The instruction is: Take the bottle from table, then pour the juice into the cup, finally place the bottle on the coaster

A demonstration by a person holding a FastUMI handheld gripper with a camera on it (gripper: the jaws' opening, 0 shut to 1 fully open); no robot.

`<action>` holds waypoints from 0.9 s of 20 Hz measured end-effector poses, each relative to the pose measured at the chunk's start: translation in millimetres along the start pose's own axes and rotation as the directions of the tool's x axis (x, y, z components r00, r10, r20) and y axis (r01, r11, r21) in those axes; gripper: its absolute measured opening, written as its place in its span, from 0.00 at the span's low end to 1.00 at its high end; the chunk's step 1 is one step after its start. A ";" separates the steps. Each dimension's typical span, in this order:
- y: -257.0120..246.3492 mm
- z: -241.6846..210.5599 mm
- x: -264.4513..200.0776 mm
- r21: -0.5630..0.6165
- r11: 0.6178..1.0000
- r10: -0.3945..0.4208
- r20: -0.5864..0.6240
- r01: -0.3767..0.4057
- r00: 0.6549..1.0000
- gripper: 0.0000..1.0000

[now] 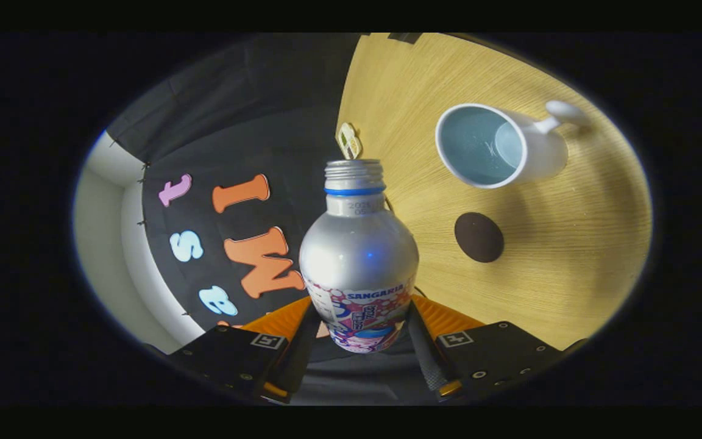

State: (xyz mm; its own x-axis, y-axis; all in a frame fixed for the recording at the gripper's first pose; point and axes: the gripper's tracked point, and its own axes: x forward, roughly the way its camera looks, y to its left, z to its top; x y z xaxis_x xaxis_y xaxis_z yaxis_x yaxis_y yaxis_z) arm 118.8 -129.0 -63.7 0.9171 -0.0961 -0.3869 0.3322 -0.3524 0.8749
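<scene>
A silver metal bottle (358, 256) with a printed label and an uncapped threaded neck sits between my fingers, and my gripper (360, 323) is shut on its lower body. The view is rolled sideways, so the bottle is tipped with its mouth pointing along the wooden table (570, 274). A white cup (497, 145) with a pale blue inside and a handle stands beyond the bottle's mouth, off to its right. A round dark brown coaster (478, 237) lies on the table between the cup and my fingers. No liquid shows leaving the bottle.
The table's edge (343, 110) runs just past the bottle's neck, with a small tag (348, 140) hanging there. Beyond that edge hangs the booth's black cloth wall (235, 152), with a pale wall strip (107, 231) further off.
</scene>
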 end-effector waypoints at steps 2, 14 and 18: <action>2.4 0.2 0.4 0.029 1.000 0.008 -0.003 -0.008 1.000 0.76; 15.7 7.6 -10.3 0.193 0.981 0.032 0.016 -0.035 0.999 0.76; 18.0 14.5 -12.0 0.225 0.974 0.031 0.029 -0.036 0.999 0.76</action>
State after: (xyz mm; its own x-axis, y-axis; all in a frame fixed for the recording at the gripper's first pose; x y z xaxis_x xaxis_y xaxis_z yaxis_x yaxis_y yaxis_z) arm 110.5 -147.7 -47.6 0.9202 -0.1334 -0.3681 0.2405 -0.5494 0.8002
